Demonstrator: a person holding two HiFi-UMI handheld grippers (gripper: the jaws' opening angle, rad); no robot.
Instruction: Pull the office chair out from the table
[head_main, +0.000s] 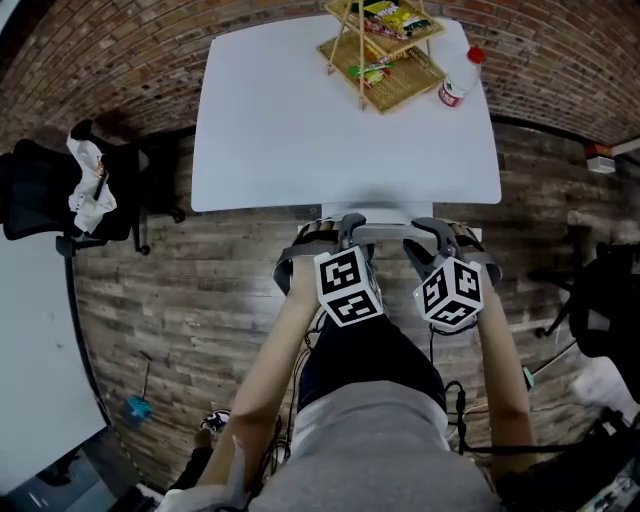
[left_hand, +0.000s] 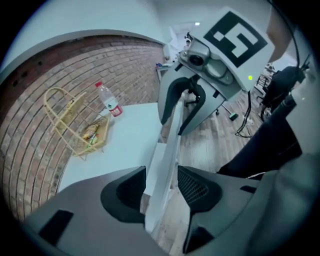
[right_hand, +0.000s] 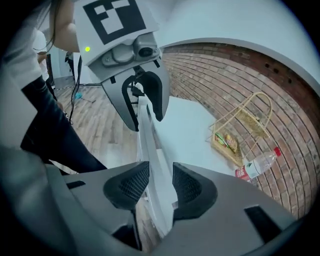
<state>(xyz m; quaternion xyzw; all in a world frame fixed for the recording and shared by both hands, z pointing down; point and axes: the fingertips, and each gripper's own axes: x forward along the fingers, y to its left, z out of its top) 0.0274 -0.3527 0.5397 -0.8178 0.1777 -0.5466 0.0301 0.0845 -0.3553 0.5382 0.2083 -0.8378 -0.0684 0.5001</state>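
At the near edge of the white table, the office chair sits tucked under the top. Only the thin white rim of its backrest shows, and I have both grippers over that rim side by side. The left gripper and the right gripper each straddle the rim with jaws spread and released, the mesh pads not clamped on it. Farther back on the table stands a wicker rack of snacks, with a water bottle just beside it.

No lettering is legible, even on the bottle label.
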